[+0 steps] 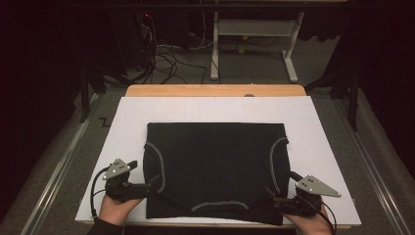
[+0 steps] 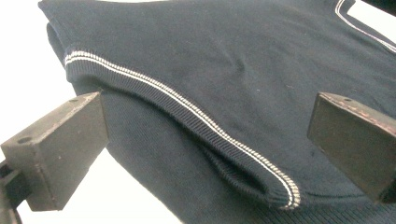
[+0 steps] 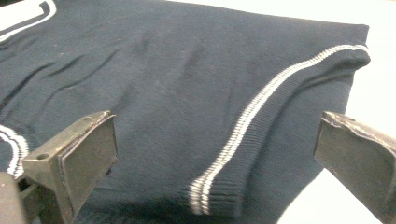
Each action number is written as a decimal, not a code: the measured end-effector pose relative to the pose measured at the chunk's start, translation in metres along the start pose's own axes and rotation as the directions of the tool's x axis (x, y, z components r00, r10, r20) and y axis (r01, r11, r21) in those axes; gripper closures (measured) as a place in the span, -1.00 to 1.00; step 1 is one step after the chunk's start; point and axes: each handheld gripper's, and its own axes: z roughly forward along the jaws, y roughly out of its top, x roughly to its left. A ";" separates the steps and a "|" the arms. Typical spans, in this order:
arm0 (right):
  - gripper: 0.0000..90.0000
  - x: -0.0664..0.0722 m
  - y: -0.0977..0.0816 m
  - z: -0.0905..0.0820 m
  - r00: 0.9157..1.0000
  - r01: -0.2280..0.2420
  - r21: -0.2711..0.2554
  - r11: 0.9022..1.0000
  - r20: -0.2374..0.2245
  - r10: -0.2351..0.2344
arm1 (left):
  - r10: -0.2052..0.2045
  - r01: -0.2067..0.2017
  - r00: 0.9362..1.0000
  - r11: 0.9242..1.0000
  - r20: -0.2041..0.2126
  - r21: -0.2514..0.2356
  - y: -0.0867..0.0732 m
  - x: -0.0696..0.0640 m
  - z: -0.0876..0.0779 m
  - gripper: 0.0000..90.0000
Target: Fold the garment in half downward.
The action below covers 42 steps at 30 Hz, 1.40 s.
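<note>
Folded dark garment on a white board, near to far. At the board's near edge 2 hand-held grippers are seen: the left gripper at the garment's near-left corner, the right gripper at its near-right corner; the jaws of both stand wide apart, with cloth seen between them but nothing pinched. In the left gripper view a ribbed, white-striped cuff lies between the jaws; in the right gripper view a like striped band runs between them. The garment is laid flat in the middle of the board, reaching its near edge and stopping short of the far one; its long axis is judged to run across the board, left to right, with a striped curved hem towards the near edge and the straight fold towards the far edge. The knit is judged soft, light and limp; it would sag and slide if lifted at 1 point; hold is best taken at the 2 near corners, through all layers. Beyond the board a wooden table edge is seen.
</note>
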 end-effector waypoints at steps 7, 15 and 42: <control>-0.99 0.018 0.006 0.006 0.999 0.017 -0.027 0.999 -0.046 -0.019 | -0.001 0.001 1.000 1.000 -0.002 0.000 0.003 0.002 0.006 -1.00; -0.99 0.048 0.017 0.022 0.990 0.073 -0.040 0.997 -0.122 -0.078 | -0.005 0.005 1.000 1.000 0.003 -0.027 0.011 0.007 0.013 -1.00; -0.99 0.148 0.064 0.093 0.943 0.183 -0.036 0.982 -0.276 -0.186 | -0.034 0.034 0.999 0.999 -0.015 -0.017 0.048 0.052 0.035 -1.00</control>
